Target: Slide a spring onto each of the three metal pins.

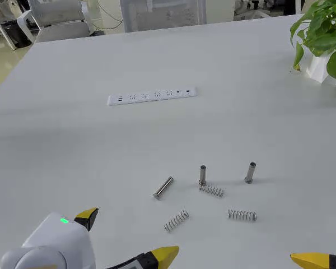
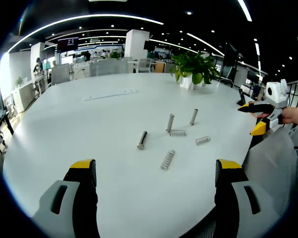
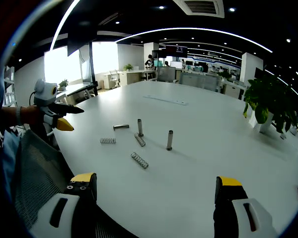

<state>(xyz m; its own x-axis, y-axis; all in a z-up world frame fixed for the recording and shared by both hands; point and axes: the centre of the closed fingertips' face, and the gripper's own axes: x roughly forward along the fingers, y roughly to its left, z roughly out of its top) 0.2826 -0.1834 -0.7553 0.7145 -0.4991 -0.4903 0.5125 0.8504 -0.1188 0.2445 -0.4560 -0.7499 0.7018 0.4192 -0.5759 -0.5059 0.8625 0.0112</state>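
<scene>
I hold both claws low at the near edge of the white table point(image 1: 73, 145), well short of the parts. The left gripper point(image 2: 155, 168) is spread wide, its yellow-tipped jaws far apart with bare tabletop between them and nothing in its grasp. The right gripper point(image 3: 157, 180) is spread just as wide and is equally empty. In the head view one of its yellow tips pokes in at 5 o'clock of the parts, and the left gripper sits at 7 o'clock.

In the head view the three pins lie roughly in a row across the table. The lying pin point(image 1: 163, 188) is on its side, pointing from 7 to 1 o'clock. The middle pin point(image 1: 203, 174) stands on end at its 3 o'clock. The far-right pin point(image 1: 250, 172) also stands on end, further along at 3 o'clock and apart from the others. None of them has a spring on it.

The first spring point(image 1: 211, 190) lies flat at 5 o'clock of the middle pin, one end seemingly touching that pin's foot. The second spring point(image 1: 176, 221) lies at 5 o'clock of the lying pin, apart from it. The third spring point(image 1: 242, 214) lies at 6 o'clock of the far-right pin, well clear of it.

A white power strip point(image 1: 152, 96) lies at 12 o'clock, far from the parts. A potted plant point(image 1: 325, 39) stands at 2 o'clock near the far edge.
</scene>
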